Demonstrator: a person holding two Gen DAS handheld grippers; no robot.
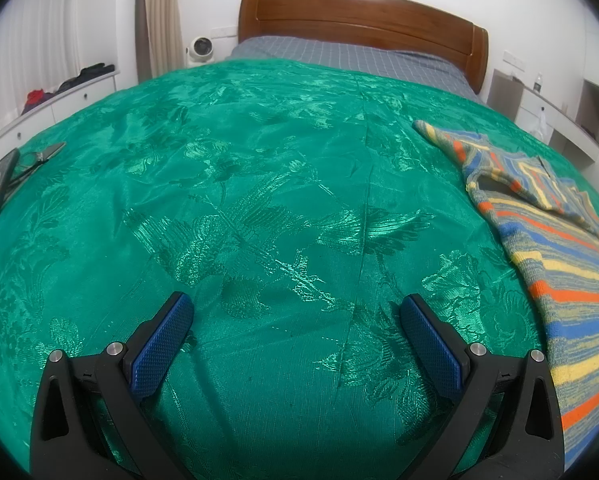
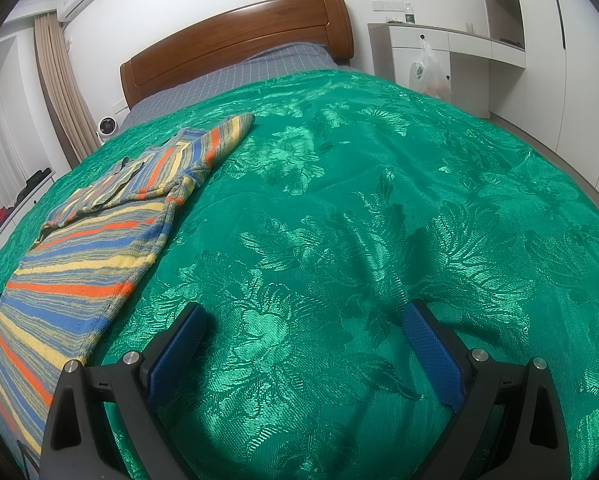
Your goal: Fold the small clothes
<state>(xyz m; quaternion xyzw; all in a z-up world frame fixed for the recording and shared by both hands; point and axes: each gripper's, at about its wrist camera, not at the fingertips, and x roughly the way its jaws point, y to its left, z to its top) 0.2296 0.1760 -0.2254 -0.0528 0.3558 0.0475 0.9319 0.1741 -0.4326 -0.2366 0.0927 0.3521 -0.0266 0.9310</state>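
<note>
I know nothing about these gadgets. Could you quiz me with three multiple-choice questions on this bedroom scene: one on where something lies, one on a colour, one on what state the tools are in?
1. Where does the striped sweater lie on the bedspread?
A. between the two tools
B. against the headboard
C. on the floor

2. What colour is the bedspread?
A. red
B. green
C. white

3. How are the left tool and right tool?
A. both clamped on the sweater
B. one open, one shut
C. both open and empty

Answers:
1 A: it sits right of the left tool and left of the right tool.
2 B: shiny green floral fabric fills both views.
3 C: wide gaps with only bedspread between the blue pads.
</note>
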